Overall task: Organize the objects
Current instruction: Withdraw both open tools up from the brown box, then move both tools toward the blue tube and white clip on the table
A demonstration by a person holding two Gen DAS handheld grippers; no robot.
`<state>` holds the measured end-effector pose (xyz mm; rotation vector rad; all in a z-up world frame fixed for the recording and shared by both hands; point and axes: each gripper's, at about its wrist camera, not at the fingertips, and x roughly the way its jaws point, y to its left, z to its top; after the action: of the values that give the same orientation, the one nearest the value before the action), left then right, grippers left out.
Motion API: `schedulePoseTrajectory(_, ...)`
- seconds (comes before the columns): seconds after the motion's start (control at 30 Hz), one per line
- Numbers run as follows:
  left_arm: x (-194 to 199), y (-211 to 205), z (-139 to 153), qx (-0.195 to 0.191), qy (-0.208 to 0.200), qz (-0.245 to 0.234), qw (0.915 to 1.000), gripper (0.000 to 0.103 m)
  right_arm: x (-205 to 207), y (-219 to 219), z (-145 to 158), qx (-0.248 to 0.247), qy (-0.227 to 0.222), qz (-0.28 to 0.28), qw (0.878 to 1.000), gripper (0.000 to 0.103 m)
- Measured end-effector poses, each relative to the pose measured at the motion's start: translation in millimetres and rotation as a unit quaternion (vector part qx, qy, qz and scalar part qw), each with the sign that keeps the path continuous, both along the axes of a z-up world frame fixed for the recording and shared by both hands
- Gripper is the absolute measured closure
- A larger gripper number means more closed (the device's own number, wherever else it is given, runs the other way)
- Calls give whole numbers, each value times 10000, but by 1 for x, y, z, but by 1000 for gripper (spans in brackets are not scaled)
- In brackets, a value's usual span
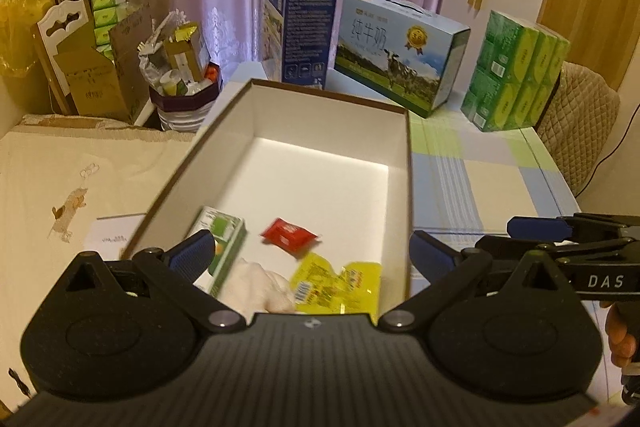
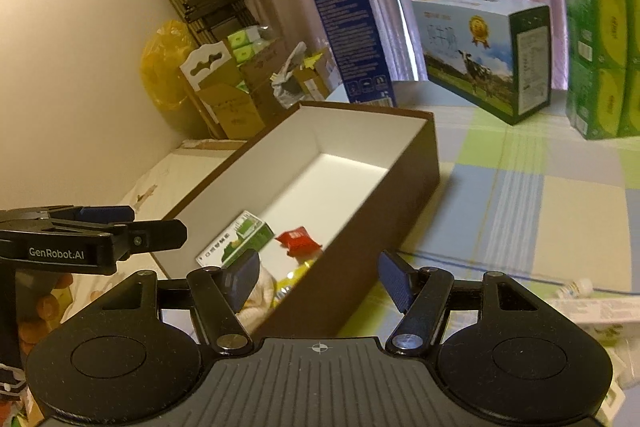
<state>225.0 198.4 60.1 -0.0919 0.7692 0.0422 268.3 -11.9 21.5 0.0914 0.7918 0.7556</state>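
In the left wrist view, the left tongs (image 1: 310,253) fill the bottom of the frame, spread wide with nothing between them. They hang over the near end of a long brown box (image 1: 409,195) with white insides, in the middle of the frame on the bench (image 1: 480,187). Inside the box, from left to right, lie a green and white carton (image 1: 224,247), a white cloth (image 1: 256,285), a red packet (image 1: 289,235) and yellow packets (image 1: 340,285). At the far right edge, the right tongs (image 1: 532,229) reach in from the side, and I cannot tell there how they stand.

In the right wrist view, the left tongs (image 2: 120,223) poke in at the left edge. The right tongs (image 2: 320,279) at the bottom middle are spread apart too, holding nothing, one finger on each side of the box's (image 2: 380,187) right wall. A white tube (image 2: 592,309) lies on the bench (image 2: 560,207) at the lower right.
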Motion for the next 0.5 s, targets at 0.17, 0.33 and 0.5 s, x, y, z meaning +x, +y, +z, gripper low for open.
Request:
schedulePoseTrajectory(0.17,-11,-20,-2,-46,76,-5,10000,1,-8,-21,0,17,67,-2,10000,39)
schedulePoseTrajectory(0.33,-22,-38,-8,-117,185,-9,9998,1,-17,-42,-2,14,134,7,9999,39)
schedulePoseTrajectory(0.5,-30,-62,-18,-203,365,-145,9990,1,-25,-67,-9,-75,274,-61,9996,39)
